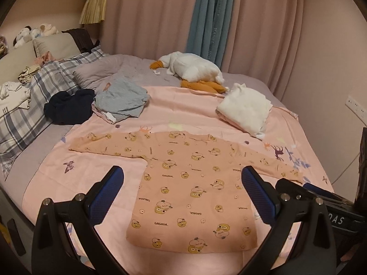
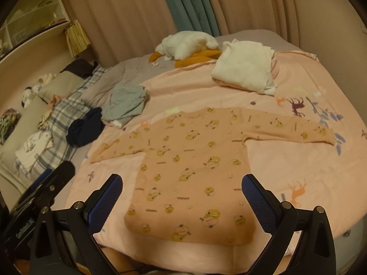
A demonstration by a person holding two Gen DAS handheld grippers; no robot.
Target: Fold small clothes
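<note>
Shirt (image 1: 188,183) lies flat on pink sheet (image 1: 96,174), folded white pile (image 1: 246,108) beyond; both grippers (image 1: 183,188) (image 2: 182,193) gape empty.

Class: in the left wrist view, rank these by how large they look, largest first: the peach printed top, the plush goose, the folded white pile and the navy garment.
1. Peach top, largest, though nearest the camera.
2. Plush goose.
3 and 4. White pile and navy garment: too alike to rank.
</note>
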